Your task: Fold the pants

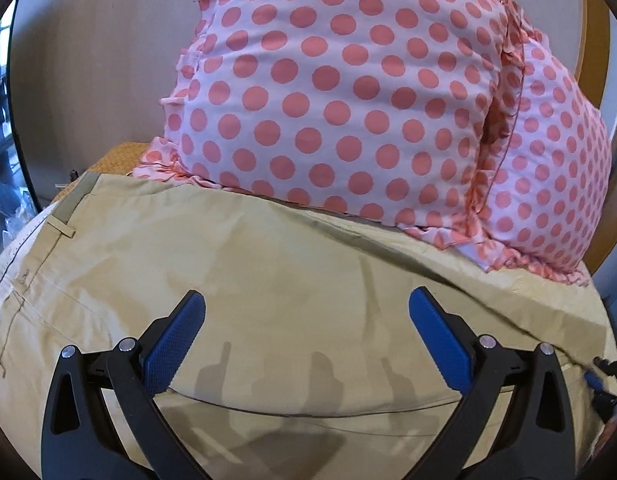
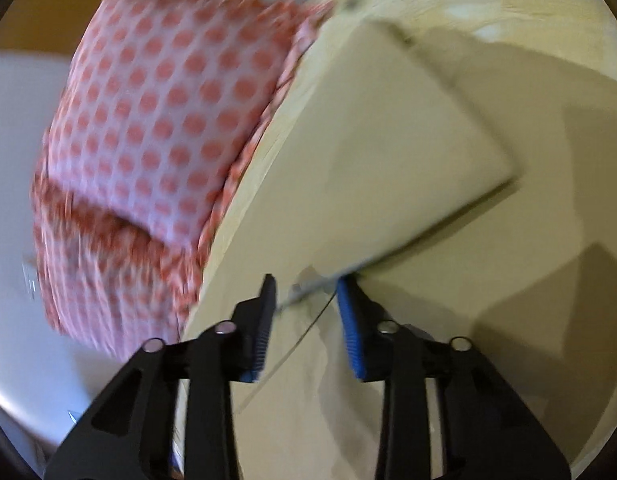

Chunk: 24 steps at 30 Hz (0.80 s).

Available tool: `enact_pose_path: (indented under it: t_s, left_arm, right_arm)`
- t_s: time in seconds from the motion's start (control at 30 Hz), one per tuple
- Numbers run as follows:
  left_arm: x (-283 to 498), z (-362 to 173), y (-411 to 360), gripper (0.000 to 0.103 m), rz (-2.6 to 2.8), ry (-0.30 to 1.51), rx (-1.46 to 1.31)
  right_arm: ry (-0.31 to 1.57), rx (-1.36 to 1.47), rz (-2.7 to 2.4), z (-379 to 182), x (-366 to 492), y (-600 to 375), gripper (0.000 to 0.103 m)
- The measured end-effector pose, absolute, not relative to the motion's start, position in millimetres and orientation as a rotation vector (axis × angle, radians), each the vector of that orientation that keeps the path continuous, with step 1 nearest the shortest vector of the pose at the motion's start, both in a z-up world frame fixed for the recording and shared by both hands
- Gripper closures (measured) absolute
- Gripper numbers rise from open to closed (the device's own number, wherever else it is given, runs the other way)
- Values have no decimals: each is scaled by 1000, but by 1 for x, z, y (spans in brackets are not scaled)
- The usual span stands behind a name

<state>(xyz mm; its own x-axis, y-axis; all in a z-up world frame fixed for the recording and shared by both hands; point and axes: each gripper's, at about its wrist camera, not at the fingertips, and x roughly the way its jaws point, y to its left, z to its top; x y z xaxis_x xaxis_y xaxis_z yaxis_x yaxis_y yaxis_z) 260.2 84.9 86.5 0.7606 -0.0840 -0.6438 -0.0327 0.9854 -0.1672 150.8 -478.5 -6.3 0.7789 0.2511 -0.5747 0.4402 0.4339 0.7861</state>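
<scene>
Beige pants (image 1: pixel 244 280) lie spread flat on a bed, waistband and belt loop at the left. My left gripper (image 1: pixel 306 304) hovers just above the pants with its blue-padded jaws wide open and empty. In the blurred right wrist view, the pants (image 2: pixel 388 140) show a leg folded over with its hem edge running down to my right gripper (image 2: pixel 308 292). The right jaws stand partly open around that edge; the blur hides whether the pads touch the cloth. The right gripper's tip (image 1: pixel 600 376) shows at the left view's right edge.
Two pink pillows with coral polka dots (image 1: pixel 340 92) lean on the far edge of the pants; they also show in the right wrist view (image 2: pixel 148 120). A wooden headboard (image 1: pixel 596 40) stands behind. The bed's left edge (image 1: pixel 12 256) drops toward the floor.
</scene>
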Motion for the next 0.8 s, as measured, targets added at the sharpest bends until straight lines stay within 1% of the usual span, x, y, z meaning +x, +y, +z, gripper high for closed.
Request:
enact_pose_path:
  t_s: [0.07, 0.2, 0.33, 0.47, 0.5, 0.6, 0.63, 0.7, 0.77, 0.8]
  left_arm:
    - [265, 84, 90, 1, -22, 719, -188]
    - [278, 78, 107, 1, -14, 752, -258]
    - [298, 71, 122, 1, -18, 803, -357]
    - [325, 68, 126, 1, -42, 848, -426]
    - [335, 67, 124, 2, -48, 865, -431]
    - [355, 59, 121, 10, -48, 921, -454]
    - [361, 56, 121, 13, -36, 941, -462]
    - [372, 48, 123, 25, 0, 974, -480]
    - [376, 40, 131, 70, 14, 989, -512]
    - [373, 36, 137, 77, 6, 995, -553]
  right_arm:
    - [676, 1168, -176, -9, 150, -488, 80]
    - [618, 1148, -239, -13, 151, -499, 100]
    - [505, 1156, -190, -15, 139, -512, 101]
    - [410, 1087, -143, 6, 127, -510, 101]
    - [388, 1074, -135, 12, 123, -510, 101]
    - [334, 1031, -114, 29, 115, -508, 101]
    - [321, 1025, -104, 34, 114, -508, 101]
    - [300, 1012, -86, 43, 109, -508, 101]
    - [285, 996, -73, 49, 105, -508, 101]
    - [282, 992, -67, 51, 102, -508, 101]
